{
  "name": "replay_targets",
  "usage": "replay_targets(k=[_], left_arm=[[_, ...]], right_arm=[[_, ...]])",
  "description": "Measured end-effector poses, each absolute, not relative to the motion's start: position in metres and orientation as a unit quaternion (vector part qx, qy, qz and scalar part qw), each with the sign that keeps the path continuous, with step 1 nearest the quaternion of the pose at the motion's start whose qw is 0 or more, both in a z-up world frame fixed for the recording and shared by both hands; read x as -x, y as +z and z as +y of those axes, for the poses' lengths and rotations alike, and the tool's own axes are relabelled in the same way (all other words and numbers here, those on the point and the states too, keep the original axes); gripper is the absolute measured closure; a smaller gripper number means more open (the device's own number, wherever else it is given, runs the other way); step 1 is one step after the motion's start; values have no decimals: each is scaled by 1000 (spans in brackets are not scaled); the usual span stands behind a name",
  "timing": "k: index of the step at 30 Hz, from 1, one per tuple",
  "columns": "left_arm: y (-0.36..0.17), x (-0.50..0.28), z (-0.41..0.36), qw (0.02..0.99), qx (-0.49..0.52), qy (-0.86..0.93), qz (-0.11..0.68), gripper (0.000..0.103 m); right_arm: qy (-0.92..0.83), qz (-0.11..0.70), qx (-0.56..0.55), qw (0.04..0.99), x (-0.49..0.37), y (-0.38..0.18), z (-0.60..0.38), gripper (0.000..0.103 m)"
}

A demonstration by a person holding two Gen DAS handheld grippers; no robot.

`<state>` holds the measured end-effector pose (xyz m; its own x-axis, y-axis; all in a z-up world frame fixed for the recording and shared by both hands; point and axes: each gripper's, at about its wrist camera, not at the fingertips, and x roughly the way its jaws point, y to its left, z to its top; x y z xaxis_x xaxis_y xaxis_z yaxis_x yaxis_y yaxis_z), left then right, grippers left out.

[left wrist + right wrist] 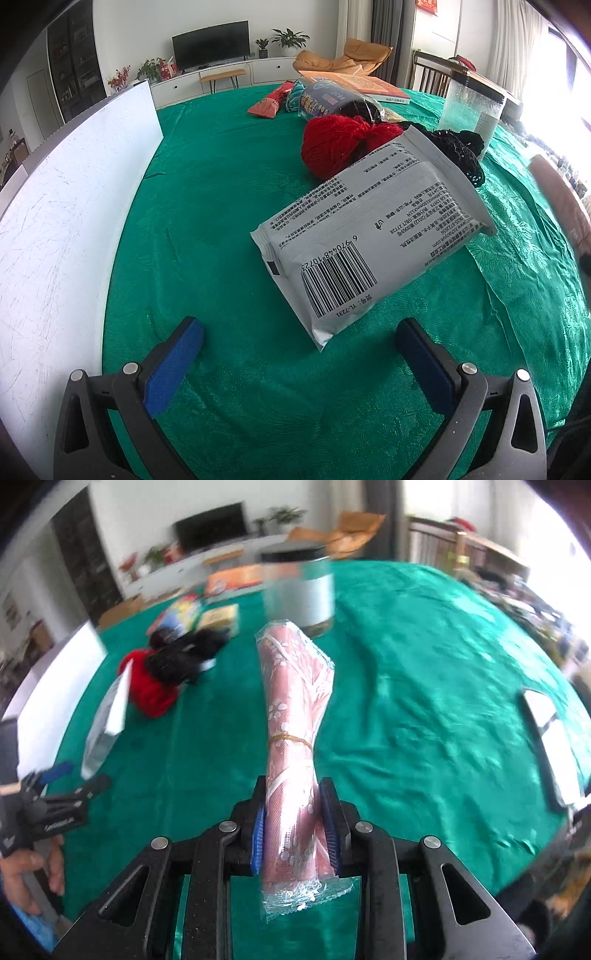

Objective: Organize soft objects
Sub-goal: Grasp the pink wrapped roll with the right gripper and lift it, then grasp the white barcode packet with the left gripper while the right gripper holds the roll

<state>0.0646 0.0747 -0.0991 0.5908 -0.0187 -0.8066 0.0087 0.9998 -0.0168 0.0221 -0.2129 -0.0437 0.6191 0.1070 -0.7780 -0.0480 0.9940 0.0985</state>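
My right tongs are clamped narrow on a pink roll sealed in clear wrap, both blue pads pressing its near end, so the roll sticks out ahead, lifted off the green cloth. I judge the end grip keeps most of its length free for setting down. My left tongs stand wide and hold nothing, hovering low over the cloth just near of a grey pack, probably waiting their turn. That pack leans on red yarn, with black yarn to its right. A white board stands at left, and a clear jar sits beyond the roll.
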Motion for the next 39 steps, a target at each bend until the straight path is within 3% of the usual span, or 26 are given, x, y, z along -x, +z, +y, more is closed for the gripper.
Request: replay_targets(k=[8, 10, 12, 17, 22, 39], left_arm=[[-99, -65, 75, 892, 6, -8, 452, 0], [-99, -65, 75, 892, 6, -8, 452, 0], [-99, -65, 75, 892, 6, -8, 452, 0], [-99, -65, 75, 892, 5, -8, 452, 0], [-99, -65, 75, 892, 6, -8, 452, 0], [-95, -61, 71, 883, -12, -27, 468, 0]], right_arm=[[-23, 345, -58, 937, -92, -32, -248, 73], [-14, 356, -60, 933, -124, -40, -252, 63], [-3, 388, -67, 919, -146, -49, -254, 42], [-1, 386, -90, 918, -121, -51, -257, 35], [-14, 362, -103, 926, -72, -62, -258, 33], [-7, 411, -88, 908, -81, -83, -244, 31]])
